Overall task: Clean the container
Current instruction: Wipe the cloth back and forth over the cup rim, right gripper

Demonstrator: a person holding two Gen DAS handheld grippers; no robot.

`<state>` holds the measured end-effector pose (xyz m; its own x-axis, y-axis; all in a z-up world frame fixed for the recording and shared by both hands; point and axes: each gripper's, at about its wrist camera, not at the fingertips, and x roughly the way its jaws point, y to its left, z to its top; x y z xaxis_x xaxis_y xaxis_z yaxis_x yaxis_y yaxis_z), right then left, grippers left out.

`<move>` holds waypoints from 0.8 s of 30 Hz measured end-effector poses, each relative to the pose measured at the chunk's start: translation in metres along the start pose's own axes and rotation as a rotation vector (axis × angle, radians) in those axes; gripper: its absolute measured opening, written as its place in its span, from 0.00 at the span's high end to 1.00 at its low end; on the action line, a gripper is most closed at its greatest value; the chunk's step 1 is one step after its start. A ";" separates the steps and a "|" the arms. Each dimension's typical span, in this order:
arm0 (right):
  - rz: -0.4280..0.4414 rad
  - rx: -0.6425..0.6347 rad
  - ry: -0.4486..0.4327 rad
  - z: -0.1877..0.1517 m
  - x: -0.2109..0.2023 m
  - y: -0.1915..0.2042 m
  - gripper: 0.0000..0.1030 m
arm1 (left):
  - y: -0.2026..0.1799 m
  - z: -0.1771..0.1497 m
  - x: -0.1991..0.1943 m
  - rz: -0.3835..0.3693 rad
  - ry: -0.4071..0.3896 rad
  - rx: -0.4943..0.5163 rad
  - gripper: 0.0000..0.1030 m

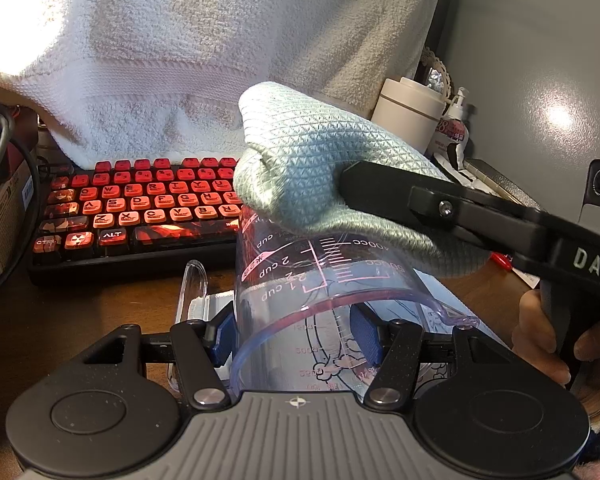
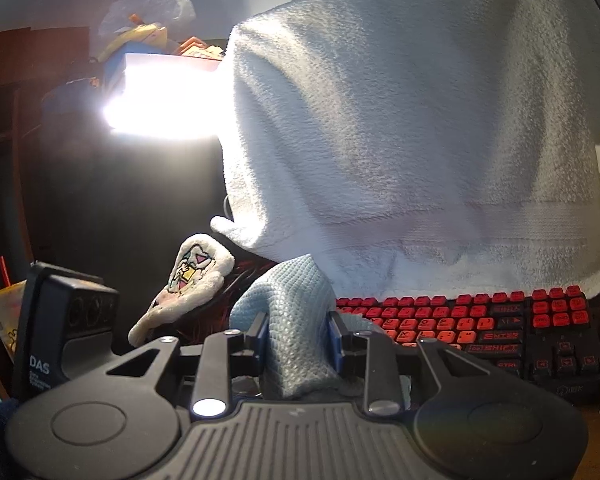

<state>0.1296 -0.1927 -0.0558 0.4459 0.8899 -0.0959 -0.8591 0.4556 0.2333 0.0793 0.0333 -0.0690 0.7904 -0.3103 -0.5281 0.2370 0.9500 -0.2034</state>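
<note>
Left tool: clamped on the clear measuring cup, held tipped over the tabletop before the red keyboard.
Right tool: clenched on a pale blue microfiber cloth.
Cloth position: bunched against the cup's outer wall.
Progress: judged mid-wipe; outside being rubbed, inside likely left.
Hidden: cup base behind the cloth; whether any dirt remains cannot be made out through clear plastic.
</note>
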 end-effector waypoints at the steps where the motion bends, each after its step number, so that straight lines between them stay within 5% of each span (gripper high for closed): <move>1: 0.008 -0.003 0.001 0.000 0.000 0.001 0.72 | 0.000 0.000 0.000 0.000 0.000 0.000 0.43; 11: 0.129 -0.048 0.018 -0.002 -0.001 0.016 0.72 | 0.000 0.001 0.001 0.000 0.000 0.000 0.43; 24: 0.021 0.020 0.005 0.002 0.000 -0.002 0.73 | 0.001 0.000 0.000 0.000 -0.001 0.000 0.43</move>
<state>0.1318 -0.1942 -0.0546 0.4265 0.8994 -0.0958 -0.8631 0.4364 0.2543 0.0797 0.0342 -0.0697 0.7906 -0.3106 -0.5277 0.2372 0.9499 -0.2037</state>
